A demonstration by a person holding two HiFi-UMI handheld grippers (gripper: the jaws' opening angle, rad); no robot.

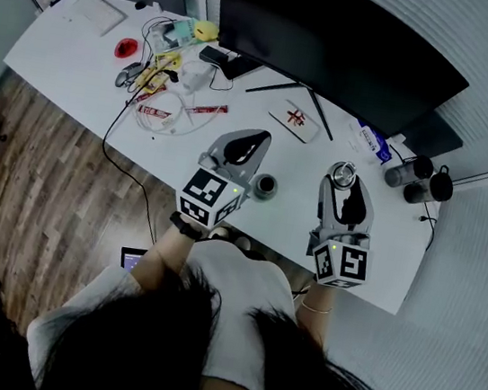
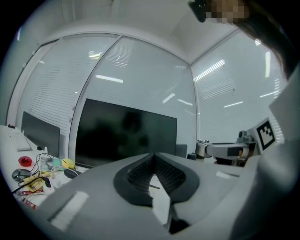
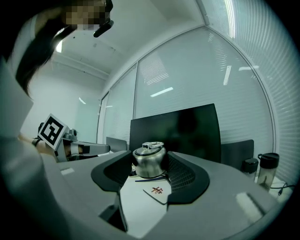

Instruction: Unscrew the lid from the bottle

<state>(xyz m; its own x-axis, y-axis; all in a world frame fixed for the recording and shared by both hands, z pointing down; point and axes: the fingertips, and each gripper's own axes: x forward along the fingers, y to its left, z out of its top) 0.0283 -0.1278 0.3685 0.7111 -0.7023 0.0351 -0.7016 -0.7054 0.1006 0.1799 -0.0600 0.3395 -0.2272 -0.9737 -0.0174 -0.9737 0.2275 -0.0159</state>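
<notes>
A silver lid (image 3: 149,161) with a ring on top sits between the ribbed pads of my right gripper (image 3: 149,158), which is shut on it and holds it above the white desk (image 1: 84,48). From the head view the lid (image 1: 345,172) shows at the tip of the right gripper (image 1: 344,179). A small dark bottle (image 1: 265,186) stands on the desk just right of my left gripper (image 1: 254,138). The left gripper (image 2: 153,155) is shut with nothing between its pads. The left gripper view catches the lid (image 2: 202,148) at the far right.
A large dark monitor (image 1: 340,40) stands at the back of the desk. Cables and small clutter (image 1: 165,87) lie at the back left, and a white card (image 1: 293,120) with red print sits near the monitor foot. Two dark flasks (image 1: 419,179) stand at the right edge.
</notes>
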